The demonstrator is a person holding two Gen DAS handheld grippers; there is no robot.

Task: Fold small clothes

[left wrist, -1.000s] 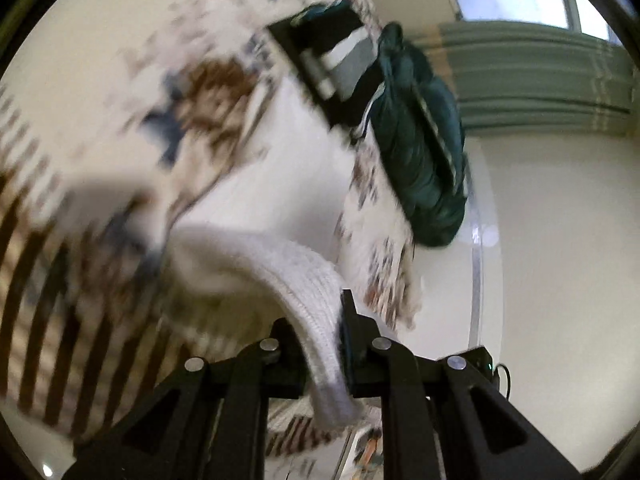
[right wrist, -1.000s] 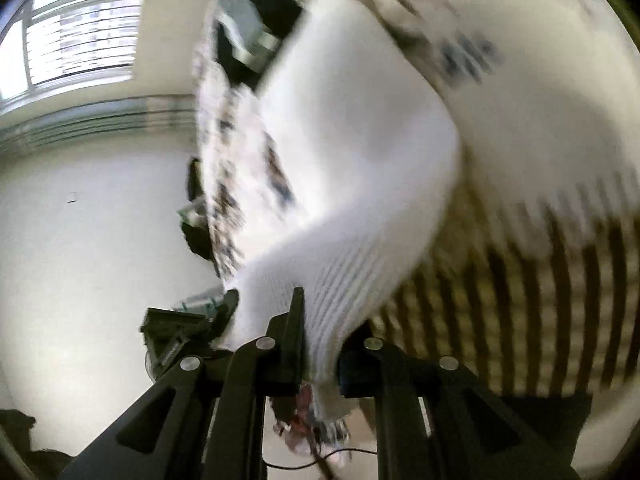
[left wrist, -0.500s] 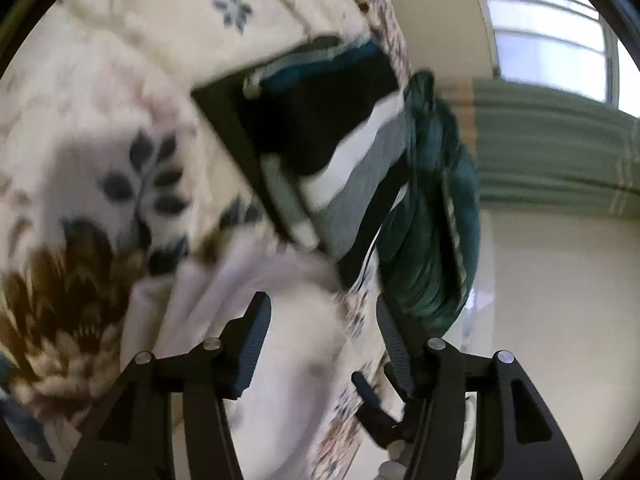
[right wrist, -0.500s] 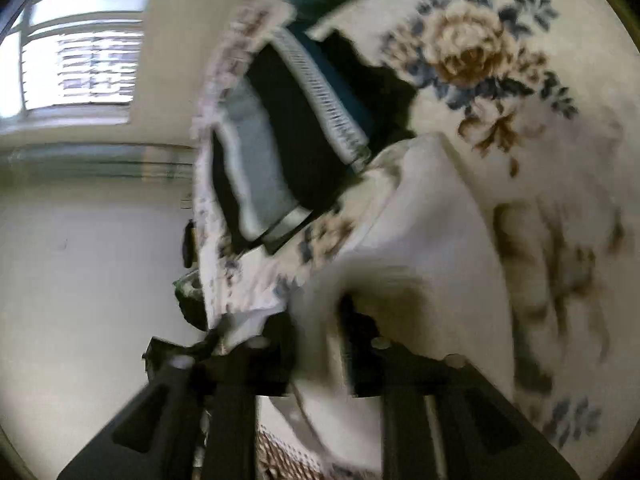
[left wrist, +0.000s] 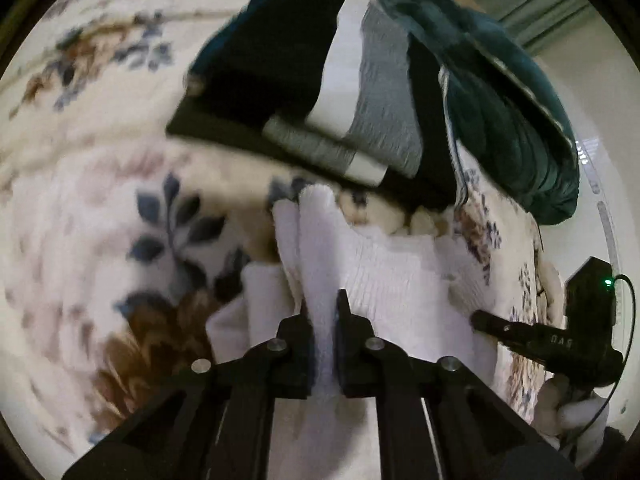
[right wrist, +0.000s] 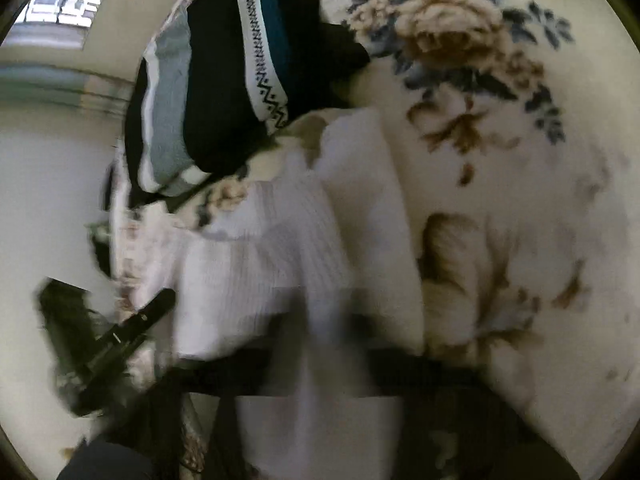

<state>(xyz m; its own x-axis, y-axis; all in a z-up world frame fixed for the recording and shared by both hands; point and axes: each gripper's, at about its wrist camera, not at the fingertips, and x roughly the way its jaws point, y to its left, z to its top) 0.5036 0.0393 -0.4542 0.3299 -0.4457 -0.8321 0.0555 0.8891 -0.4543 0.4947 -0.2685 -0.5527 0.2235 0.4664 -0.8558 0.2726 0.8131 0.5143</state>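
Note:
A white ribbed knit garment [left wrist: 384,276] lies bunched on the floral blanket [left wrist: 100,216]. My left gripper [left wrist: 323,320] is shut on a fold of it, and the cloth runs up between the fingers. In the right wrist view the same white garment [right wrist: 288,256] fills the lower middle. My right gripper [right wrist: 320,332] is badly blurred; white cloth sits between its fingers, and it appears shut on the garment. The right gripper also shows in the left wrist view [left wrist: 532,336], resting at the garment's right edge.
A stack of folded dark, grey and white striped clothes [left wrist: 320,92] lies just beyond the white garment; it also shows in the right wrist view [right wrist: 224,80]. A dark teal quilted item [left wrist: 504,104] lies at the bed's edge. White floor lies past the bed edge.
Both grippers carried the white garment from the striped area toward the folded stack. My left gripper opened half a second ago and is now shut again on a fold.

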